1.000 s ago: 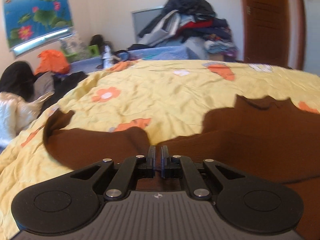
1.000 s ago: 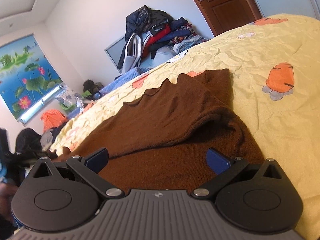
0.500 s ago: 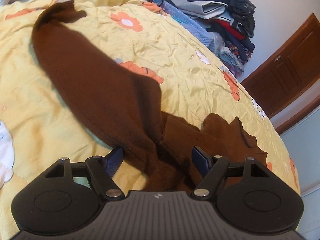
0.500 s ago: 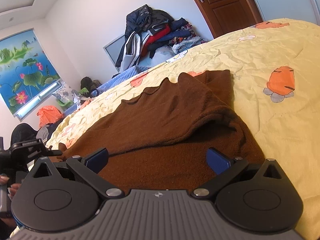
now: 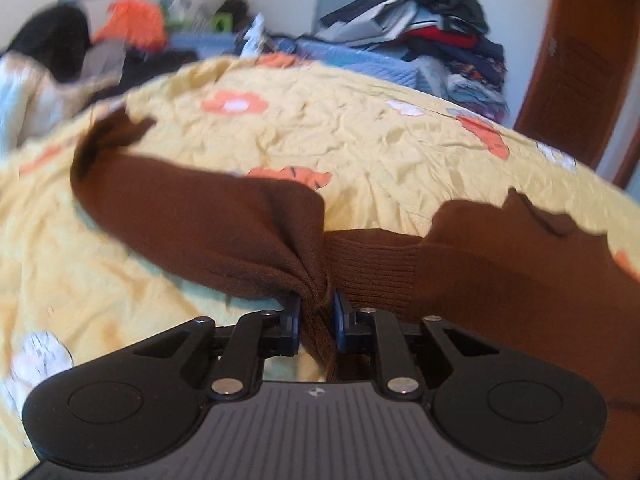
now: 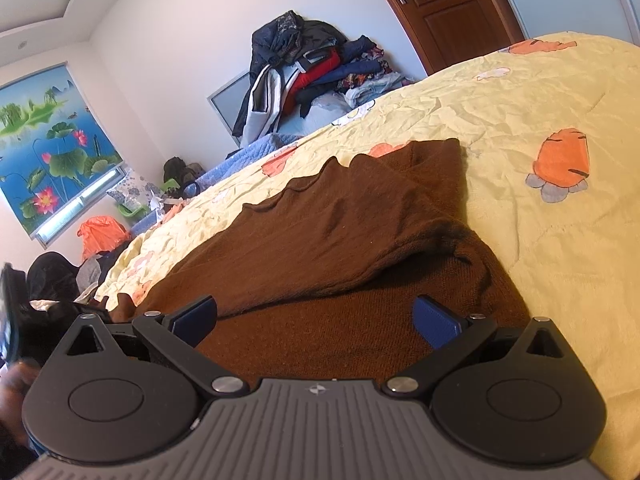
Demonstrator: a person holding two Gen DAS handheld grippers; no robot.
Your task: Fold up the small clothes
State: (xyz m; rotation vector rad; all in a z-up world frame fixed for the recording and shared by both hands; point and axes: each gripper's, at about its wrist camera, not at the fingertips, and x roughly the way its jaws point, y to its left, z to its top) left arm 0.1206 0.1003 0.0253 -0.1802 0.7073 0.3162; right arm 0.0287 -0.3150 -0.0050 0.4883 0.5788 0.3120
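A brown knit sweater (image 5: 500, 264) lies on the yellow flowered bedspread (image 5: 320, 120). Its left sleeve (image 5: 192, 216) stretches away to the left, the cuff at far left. My left gripper (image 5: 316, 320) is shut on a bunched fold of the sleeve near where it meets the body, and the cloth is pinched between the blue pads. In the right wrist view the sweater (image 6: 340, 240) has its right sleeve folded over the body. My right gripper (image 6: 316, 316) is open and empty, low over the sweater's hem area.
A pile of clothes (image 6: 312, 64) sits beyond the bed's far side, beside a brown door (image 6: 448, 4). Dark and orange bundles (image 5: 132, 28) lie past the bed's left edge. A lotus-print blind (image 6: 44, 148) covers the window. The yellow bedspread (image 6: 560, 120) extends to the right.
My left gripper opened over the sleeve half a second ago and has now closed on it, lifting a fold. The left view has swung. My right gripper has stayed open and nearly still.
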